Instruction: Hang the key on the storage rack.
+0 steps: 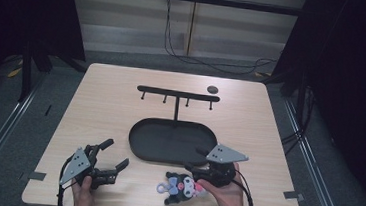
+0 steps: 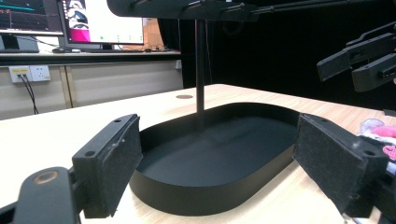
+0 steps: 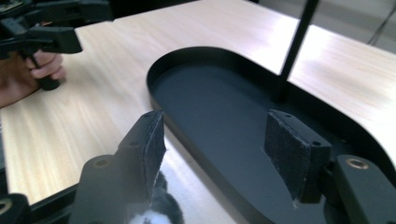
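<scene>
A black oval tray (image 1: 131,139) lies mid-table, with a thin pole rising from its far side to a hook bar (image 1: 178,93). A small black, white and pink plush toy (image 1: 181,187) lies on the table in front of the tray. My right gripper (image 1: 195,159) hovers just above the plush, at the tray's near rim. Its jaws stand apart with nothing between the pads. In the right gripper view the plush (image 3: 154,212) peeks up beside one jaw. My left gripper (image 1: 116,152) rests open at the front left, pointing at the tray (image 2: 187,200).
A small dark disc (image 1: 213,89) lies at the far right of the table. Bare wood (image 1: 100,106) stretches between the left gripper and the tray. Black curtains and cables surround the table. The front edge runs close behind both hands.
</scene>
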A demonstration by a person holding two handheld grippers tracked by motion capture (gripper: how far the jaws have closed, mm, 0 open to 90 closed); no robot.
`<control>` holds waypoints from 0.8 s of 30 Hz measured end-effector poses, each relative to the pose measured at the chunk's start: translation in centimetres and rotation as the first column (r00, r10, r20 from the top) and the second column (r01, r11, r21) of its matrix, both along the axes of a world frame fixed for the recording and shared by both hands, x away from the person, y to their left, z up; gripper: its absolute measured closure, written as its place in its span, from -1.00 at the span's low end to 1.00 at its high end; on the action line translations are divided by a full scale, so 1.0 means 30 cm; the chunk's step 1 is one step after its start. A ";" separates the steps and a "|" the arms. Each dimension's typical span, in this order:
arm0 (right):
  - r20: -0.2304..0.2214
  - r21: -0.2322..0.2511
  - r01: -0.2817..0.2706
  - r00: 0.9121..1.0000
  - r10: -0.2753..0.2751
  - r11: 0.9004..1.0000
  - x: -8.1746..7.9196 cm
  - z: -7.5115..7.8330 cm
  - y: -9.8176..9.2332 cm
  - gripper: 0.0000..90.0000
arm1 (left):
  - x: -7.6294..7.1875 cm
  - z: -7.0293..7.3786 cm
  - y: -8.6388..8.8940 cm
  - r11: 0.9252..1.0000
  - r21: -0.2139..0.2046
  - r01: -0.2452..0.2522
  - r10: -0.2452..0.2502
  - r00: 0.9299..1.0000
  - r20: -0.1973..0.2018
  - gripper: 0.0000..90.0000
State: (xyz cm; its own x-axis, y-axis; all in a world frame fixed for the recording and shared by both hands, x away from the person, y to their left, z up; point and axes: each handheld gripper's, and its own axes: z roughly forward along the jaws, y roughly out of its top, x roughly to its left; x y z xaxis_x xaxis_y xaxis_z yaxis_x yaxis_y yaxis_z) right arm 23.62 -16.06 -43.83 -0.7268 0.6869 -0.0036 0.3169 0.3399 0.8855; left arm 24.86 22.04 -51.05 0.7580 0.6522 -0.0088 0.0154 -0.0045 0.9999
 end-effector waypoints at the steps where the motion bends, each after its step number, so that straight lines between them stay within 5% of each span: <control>1: -0.035 -0.022 -0.034 0.999 0.033 0.999 0.008 0.004 0.012 -0.12 | 0.000 0.000 0.000 1.000 0.001 0.000 0.000 1.000 0.000 -0.66; 7: -0.115 -0.087 -0.085 0.991 0.074 0.993 0.023 0.009 0.048 -0.18 | 0.000 0.000 0.000 1.000 0.001 0.000 0.000 1.000 0.000 -0.66; 12: -0.219 -0.117 -0.180 0.964 0.151 0.977 0.040 0.013 0.099 -0.20 | 0.000 0.000 0.000 1.000 0.001 0.000 0.000 1.000 0.000 -0.66; 13: -0.257 -0.135 -0.221 0.949 0.181 0.966 0.048 0.012 0.117 -0.12 | 0.000 0.000 0.000 1.000 0.000 0.000 0.000 1.000 0.000 -0.66; 14: -0.257 -0.135 -0.221 0.949 0.181 0.966 0.048 0.012 0.117 -0.12 | 0.000 0.000 0.000 1.000 0.000 0.000 0.000 1.000 0.000 -0.66; 16: -0.293 -0.167 -0.263 0.933 0.207 0.950 0.058 0.009 0.134 -0.03 | 0.000 0.000 0.000 1.000 0.001 0.000 0.000 1.000 0.000 -0.66; 18: -0.287 -0.173 -0.276 0.932 0.219 0.946 0.067 0.010 0.143 0.03 | 0.000 0.000 0.000 1.000 0.002 0.000 0.000 1.000 0.000 -0.66; 19: -0.342 -0.176 -0.316 0.908 0.243 0.932 0.083 0.010 0.152 0.02 | 0.000 0.000 0.000 1.000 0.002 0.000 0.000 1.000 0.001 -0.66; 20: -0.342 -0.176 -0.316 0.908 0.243 0.932 0.083 0.010 0.152 0.02 | 0.000 0.000 0.000 1.000 0.002 0.000 0.000 1.000 0.001 -0.66; 22: -0.388 -0.191 -0.362 0.882 0.269 0.913 0.097 0.012 0.164 0.04 | 0.000 0.000 0.000 1.000 0.002 0.000 0.000 1.000 0.000 -0.66; 23: -0.416 -0.204 -0.396 0.863 0.287 0.895 0.105 0.021 0.181 0.07 | 0.000 0.000 0.000 1.000 0.001 0.000 0.000 1.000 0.000 -0.66; 24: -0.416 -0.204 -0.396 0.863 0.287 0.895 0.105 0.021 0.181 0.07 | 0.000 0.000 0.000 1.000 0.001 0.000 0.000 1.000 0.000 -0.66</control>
State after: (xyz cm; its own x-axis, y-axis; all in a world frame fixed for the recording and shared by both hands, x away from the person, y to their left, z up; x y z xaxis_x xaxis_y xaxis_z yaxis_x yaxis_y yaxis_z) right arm 26.75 -10.62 -43.20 -0.9005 0.4048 0.1591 0.4165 0.6972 0.5835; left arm 24.86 22.03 -51.05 0.7578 0.6524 -0.0083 0.0153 -0.0051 0.9999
